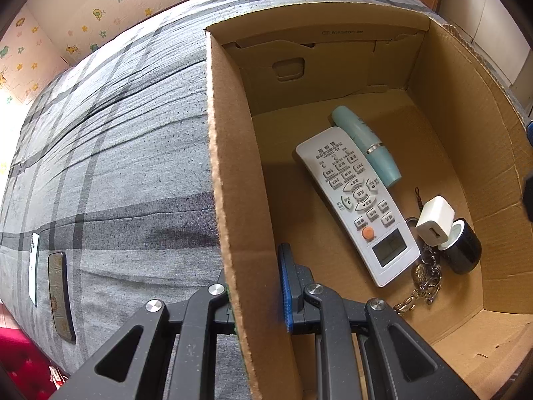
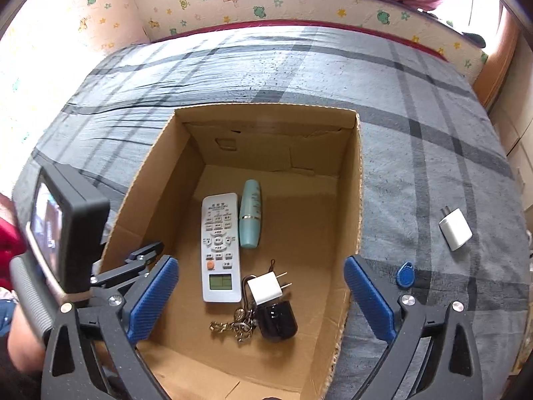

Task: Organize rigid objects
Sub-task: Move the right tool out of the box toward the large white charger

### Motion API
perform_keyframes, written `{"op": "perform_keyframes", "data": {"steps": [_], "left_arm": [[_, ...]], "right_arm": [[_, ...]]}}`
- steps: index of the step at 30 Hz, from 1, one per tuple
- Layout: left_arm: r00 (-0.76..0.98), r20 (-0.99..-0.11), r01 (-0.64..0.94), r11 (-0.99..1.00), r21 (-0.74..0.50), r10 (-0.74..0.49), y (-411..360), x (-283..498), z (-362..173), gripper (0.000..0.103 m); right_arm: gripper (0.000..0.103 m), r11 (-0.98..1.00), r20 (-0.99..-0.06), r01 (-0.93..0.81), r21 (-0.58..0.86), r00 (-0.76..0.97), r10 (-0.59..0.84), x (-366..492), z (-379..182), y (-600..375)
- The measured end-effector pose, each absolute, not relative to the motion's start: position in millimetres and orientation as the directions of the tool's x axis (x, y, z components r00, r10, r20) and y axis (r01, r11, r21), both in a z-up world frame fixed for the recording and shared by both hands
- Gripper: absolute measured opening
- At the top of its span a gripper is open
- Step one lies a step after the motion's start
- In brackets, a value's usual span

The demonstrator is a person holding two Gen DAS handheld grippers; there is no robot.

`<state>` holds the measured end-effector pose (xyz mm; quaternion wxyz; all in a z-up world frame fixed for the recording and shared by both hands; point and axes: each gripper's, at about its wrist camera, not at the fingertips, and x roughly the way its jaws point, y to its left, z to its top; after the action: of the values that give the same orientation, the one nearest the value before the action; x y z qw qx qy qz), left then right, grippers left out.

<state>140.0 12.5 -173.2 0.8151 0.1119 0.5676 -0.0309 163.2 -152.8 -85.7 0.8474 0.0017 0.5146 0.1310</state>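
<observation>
The left claw (image 1: 256, 300) is clamping shut on the near left wall of the cardboard box (image 1: 230, 173), one blue pad inside the box and the other finger outside; in the right wrist view the same claw (image 2: 146, 256) is showing at the box's left edge, with a small screen mounted above it. The right claw (image 2: 261, 303) is hanging over the box with its jaws spread wide and nothing between the pads; the blue fingers (image 2: 153, 300) are standing apart on either side of the box's contents.

Nearest inside the box, a metal keychain (image 2: 238, 325) is lying on the floor of the box; just beside it a black cylindrical container (image 2: 278, 321) is lying on its side, and a white plug adapter (image 2: 265, 288) is resting on top of it, prongs pointing right; further in, a white remote control (image 2: 220, 246) is lying flat with its display toward the camera; a teal tube (image 2: 250, 213) is lying alongside the remote's far end, touching it.

Outside the box on the grey plaid bed cover (image 2: 416, 153), a blue key fob (image 2: 405, 275) is sitting near the box's right wall; a second white adapter (image 2: 454, 228) is lying further right, well apart from the box; in the left wrist view, two phones (image 1: 60, 296) are lying on the bed cover to the left of the box.
</observation>
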Motion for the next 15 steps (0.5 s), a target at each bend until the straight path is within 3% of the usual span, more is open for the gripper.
{"op": "perform_keyframes", "data": {"steps": [15], "left_arm": [[0.353,-0.932,0.178,0.972,0.152,0.081,12,140,-175,0.017]], "right_arm": [[0.103,0.99,-0.855,-0.123,0.062,0.506,0.116,165,-60,-223]]}}
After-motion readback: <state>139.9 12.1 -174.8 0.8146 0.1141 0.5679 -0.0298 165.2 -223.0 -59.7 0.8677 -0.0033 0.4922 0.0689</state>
